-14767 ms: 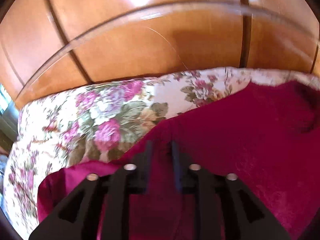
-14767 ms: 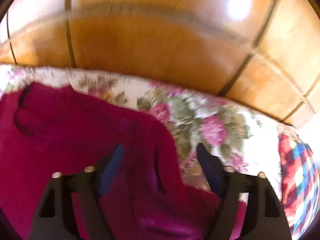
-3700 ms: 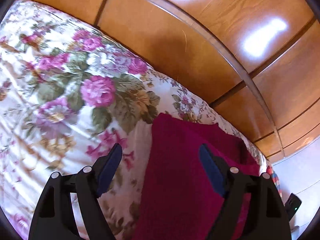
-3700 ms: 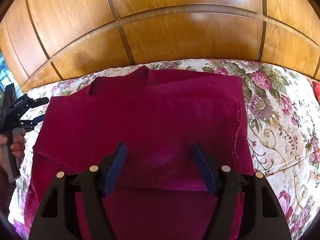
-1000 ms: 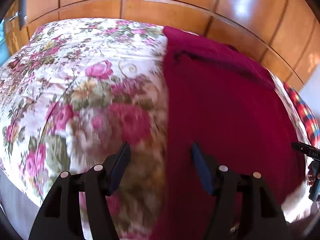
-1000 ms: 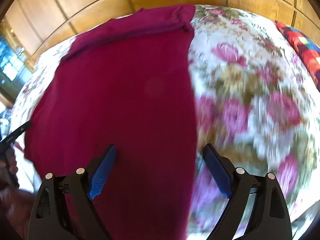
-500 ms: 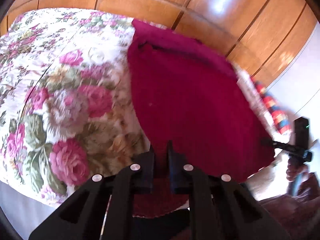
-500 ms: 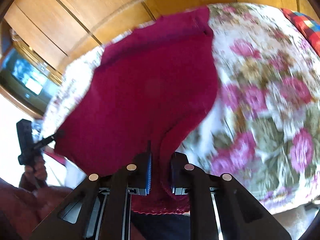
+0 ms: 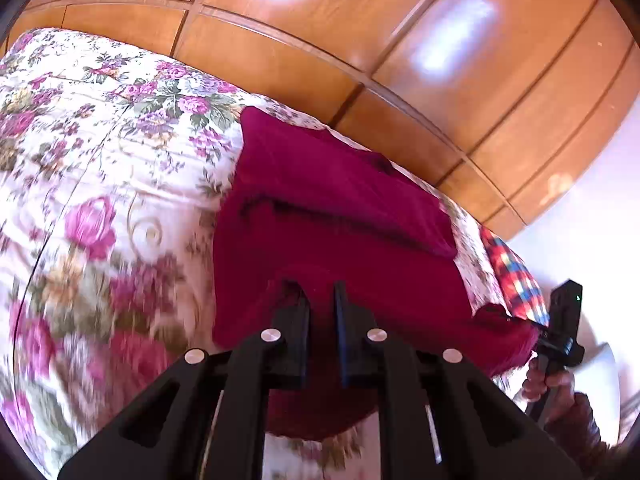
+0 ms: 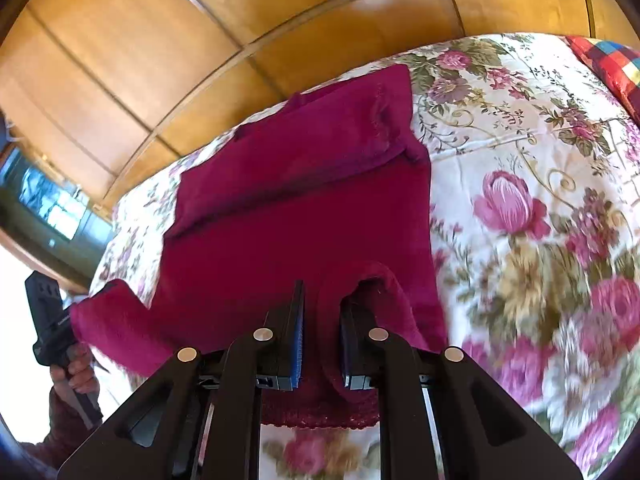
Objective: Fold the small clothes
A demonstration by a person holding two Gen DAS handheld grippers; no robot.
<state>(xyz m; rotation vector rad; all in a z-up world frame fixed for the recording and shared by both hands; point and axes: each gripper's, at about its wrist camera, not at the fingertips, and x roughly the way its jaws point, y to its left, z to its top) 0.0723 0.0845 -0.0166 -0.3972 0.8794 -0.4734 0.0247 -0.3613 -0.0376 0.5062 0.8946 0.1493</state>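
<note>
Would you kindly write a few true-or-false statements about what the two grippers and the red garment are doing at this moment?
1. Both grippers are shut on the red garment. True: the left gripper and the right gripper each pinch its near edge.
2. The garment lies on a plain white sheet. False: it lies on a floral bedspread.
3. Wooden panels stand behind the bed. True.
4. The garment's far end is already folded over. True: a doubled layer lies across it.
5. The checkered cloth lies on top of the garment. False: it lies apart, at the bedspread's edge.
</note>
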